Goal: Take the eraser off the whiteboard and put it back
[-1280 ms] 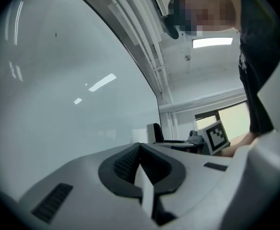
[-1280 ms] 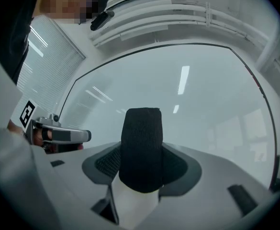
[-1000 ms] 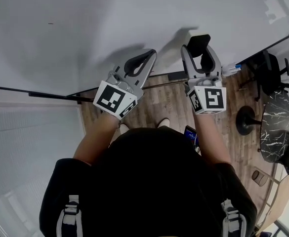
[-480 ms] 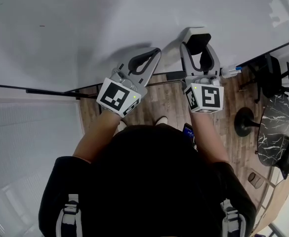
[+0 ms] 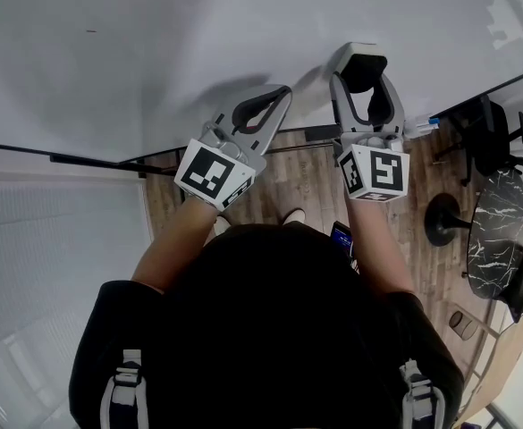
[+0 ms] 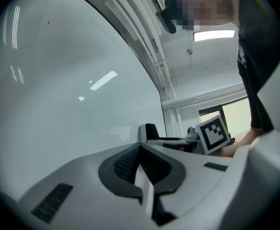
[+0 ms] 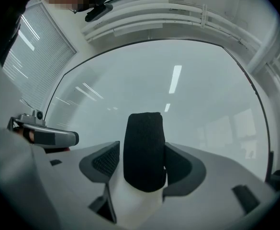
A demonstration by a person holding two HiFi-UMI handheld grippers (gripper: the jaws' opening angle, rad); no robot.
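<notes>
From the head view, the wide white whiteboard [image 5: 154, 61] fills the upper frame. At centre the left gripper [image 5: 283, 92] hangs with its jaws closed and empty. Right of centre, the right gripper [image 5: 361, 77] has the black felt eraser with a white back [image 5: 359, 61] against the board. The left gripper view shows its jaws together beside the board [image 6: 58, 90]. In the right gripper view the jaws have just been opening. The eraser [image 7: 144, 147] stands between them with a gap at the left pad.

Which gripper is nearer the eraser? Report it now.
Right. The right gripper has just been opening its jaws, which straddle the eraser on the whiteboard; the left gripper, shut, is off to its left, clear of it.
</notes>
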